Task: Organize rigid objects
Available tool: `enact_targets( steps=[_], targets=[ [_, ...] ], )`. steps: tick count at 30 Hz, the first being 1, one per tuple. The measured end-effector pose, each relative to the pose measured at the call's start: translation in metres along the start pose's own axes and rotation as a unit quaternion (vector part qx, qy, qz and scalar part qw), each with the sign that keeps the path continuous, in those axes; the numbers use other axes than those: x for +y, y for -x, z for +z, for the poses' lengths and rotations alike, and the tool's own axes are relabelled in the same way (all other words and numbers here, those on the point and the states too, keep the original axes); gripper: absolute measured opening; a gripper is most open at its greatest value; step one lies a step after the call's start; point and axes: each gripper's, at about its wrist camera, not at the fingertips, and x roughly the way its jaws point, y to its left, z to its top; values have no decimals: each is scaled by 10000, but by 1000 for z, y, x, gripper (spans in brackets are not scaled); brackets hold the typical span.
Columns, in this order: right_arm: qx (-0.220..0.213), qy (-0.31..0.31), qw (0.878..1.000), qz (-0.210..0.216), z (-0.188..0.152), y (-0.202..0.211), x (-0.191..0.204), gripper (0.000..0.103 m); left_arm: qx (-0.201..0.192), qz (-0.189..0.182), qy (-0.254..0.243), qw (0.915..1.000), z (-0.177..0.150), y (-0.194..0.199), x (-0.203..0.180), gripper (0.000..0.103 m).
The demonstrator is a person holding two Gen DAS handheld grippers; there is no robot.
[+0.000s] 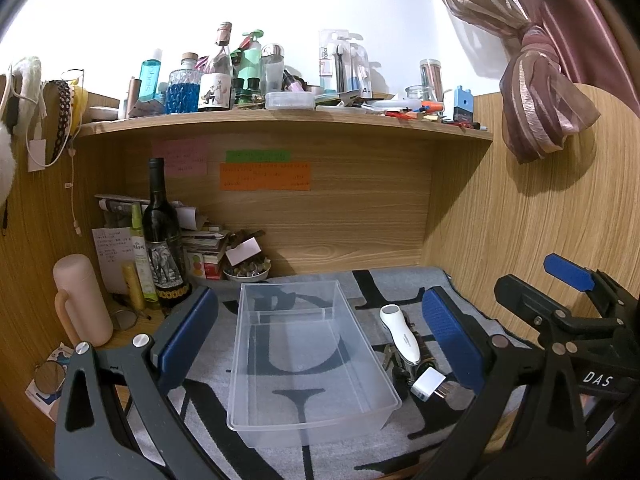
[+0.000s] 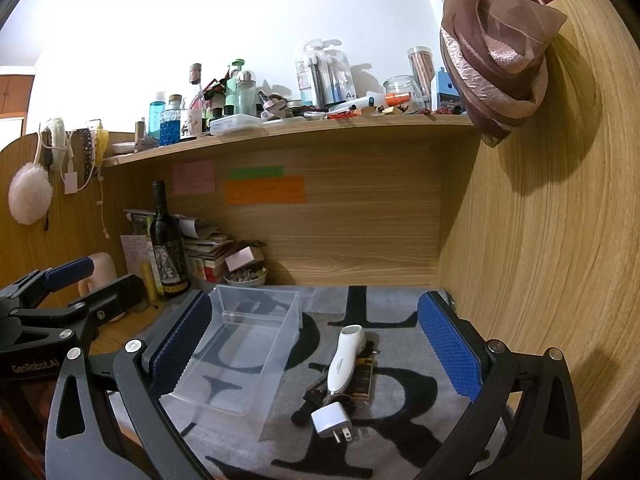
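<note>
Both tongs, left tongs (image 1: pixel 320 340) and right tongs (image 2: pixel 316 344), gape wide, holding nothing. The clear bin (image 1: pixel 308 356) sits on the desk mat (image 2: pixel 400 420). Just right of its rim lie the white handheld device (image 2: pixel 345 358) and white plug (image 2: pixel 330 420), touching.

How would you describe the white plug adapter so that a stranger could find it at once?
Start at the clear bin on the grey mat. Just to its right lies a small pile with a white handheld device on top. The adapter is the short white cube at the near end of that pile, the only piece with metal prongs.
</note>
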Motion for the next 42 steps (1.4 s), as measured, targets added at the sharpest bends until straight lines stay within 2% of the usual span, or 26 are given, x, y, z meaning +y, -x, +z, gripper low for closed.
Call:
enact_targets(
  steps=[42],
  targets=[
    [-21, 32, 10000, 37, 3, 0, 6, 103, -32, -58, 55, 10000, 1, 1, 3, 103]
  ],
)
